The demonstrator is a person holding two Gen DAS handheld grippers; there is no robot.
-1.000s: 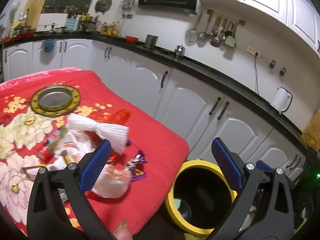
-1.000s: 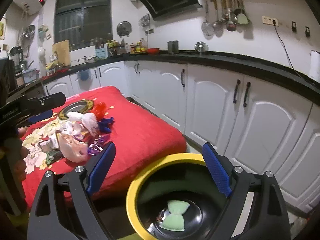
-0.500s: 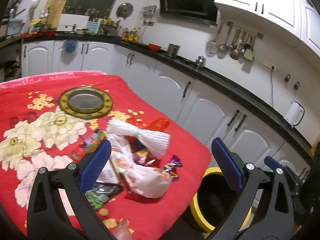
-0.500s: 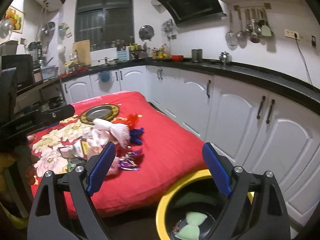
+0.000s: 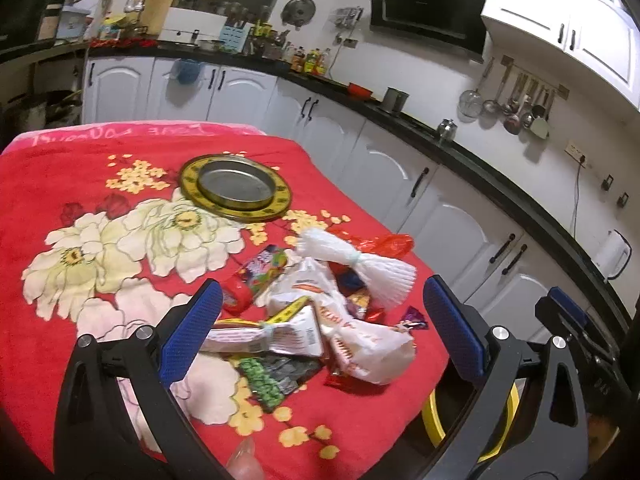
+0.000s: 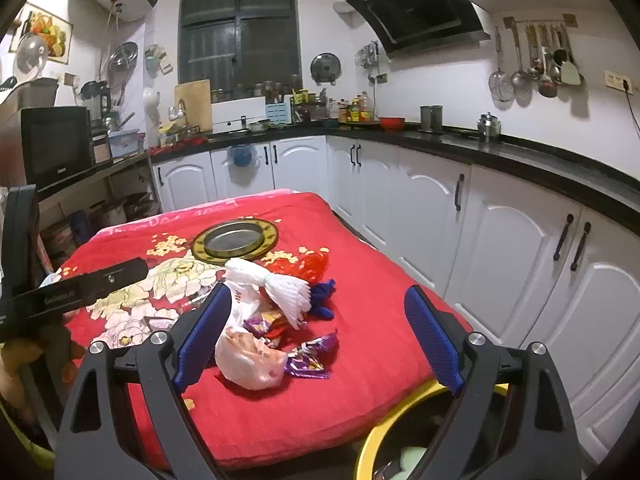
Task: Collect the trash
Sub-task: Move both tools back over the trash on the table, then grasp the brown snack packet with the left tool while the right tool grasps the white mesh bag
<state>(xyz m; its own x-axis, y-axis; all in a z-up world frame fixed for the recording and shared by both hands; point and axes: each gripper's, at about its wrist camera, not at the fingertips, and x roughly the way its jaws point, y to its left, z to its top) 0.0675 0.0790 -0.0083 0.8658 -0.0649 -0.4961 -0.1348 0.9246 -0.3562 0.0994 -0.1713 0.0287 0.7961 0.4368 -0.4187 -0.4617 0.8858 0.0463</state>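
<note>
Left gripper (image 5: 320, 332) hovers low over the near corner of the table, jaws wide apart and empty, blue pads framing the litter pile; right gripper (image 6: 316, 336) hangs just off the table edge, jaws likewise spread with nothing between them. Below and beside the table corner, the yellow-rimmed black trash bin (image 6: 384, 438) sits on the floor, only an arc of rim visible in either view, some scraps already inside. Nearest trash on the red floral tablecloth (image 5: 100, 184): a crumpled white-and-orange plastic bag (image 5: 372, 354), a flat white tied packet (image 5: 264, 336) touching it, a dark green-printed wrapper (image 5: 272, 376) partly under both, and a small purple foil candy wrapper (image 6: 308, 358) just beside the bag. Behind these lie a red printed snack pouch (image 5: 256, 276) and a white foam fruit net cinched at its middle (image 5: 360, 264), with a scrap of red cellophane (image 5: 386, 244) and something blue (image 6: 324, 296) beyond it. Judgement: step in hand is choosing and grasping the next piece. Best candidate looks like the crumpled bag, bulky and closest to the bin; close on a raised fold rather than pressing flat, since thin film will slip and cloth may bunch up with it. Flat wrappers want an edge pinch. The round gold-rimmed metal plate (image 5: 236, 188), farther back and well apart from the pile, is probably not trash, so leave it
</note>
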